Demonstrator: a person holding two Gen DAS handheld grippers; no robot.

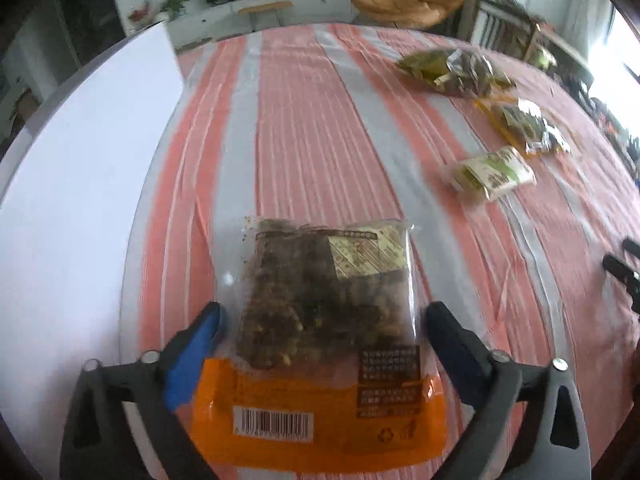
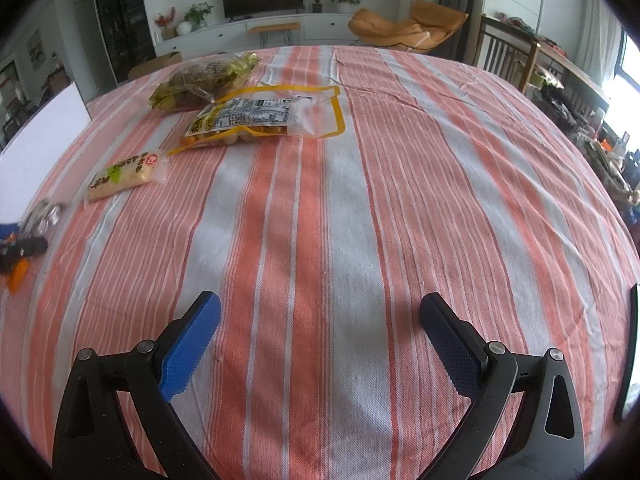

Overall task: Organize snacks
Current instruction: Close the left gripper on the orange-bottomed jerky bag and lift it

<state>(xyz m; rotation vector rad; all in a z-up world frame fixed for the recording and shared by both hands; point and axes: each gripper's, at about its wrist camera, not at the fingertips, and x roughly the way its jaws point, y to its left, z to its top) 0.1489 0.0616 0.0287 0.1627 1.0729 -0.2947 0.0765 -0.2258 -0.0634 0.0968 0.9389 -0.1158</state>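
A clear snack bag of dark brown pieces with an orange bottom band and a barcode (image 1: 320, 320) lies flat on the striped cloth. My left gripper (image 1: 324, 307) is open around it, a blue pad on each side. The pads stand at the bag's edges without pressing it. Three other snacks lie to the right: a white-and-green packet (image 1: 492, 174), a yellow-edged bag (image 1: 528, 128) and a green-gold bag (image 1: 456, 68). My right gripper (image 2: 320, 300) hangs open over bare cloth with nothing between its fingers. The same three snacks lie far left of it.
An orange, grey and white striped cloth (image 2: 400, 200) covers the table. A white board (image 1: 80, 160) lies at the table's left side. Dark parts of the right gripper (image 1: 624, 272) show at the right edge. Chairs and a TV cabinet stand beyond the table.
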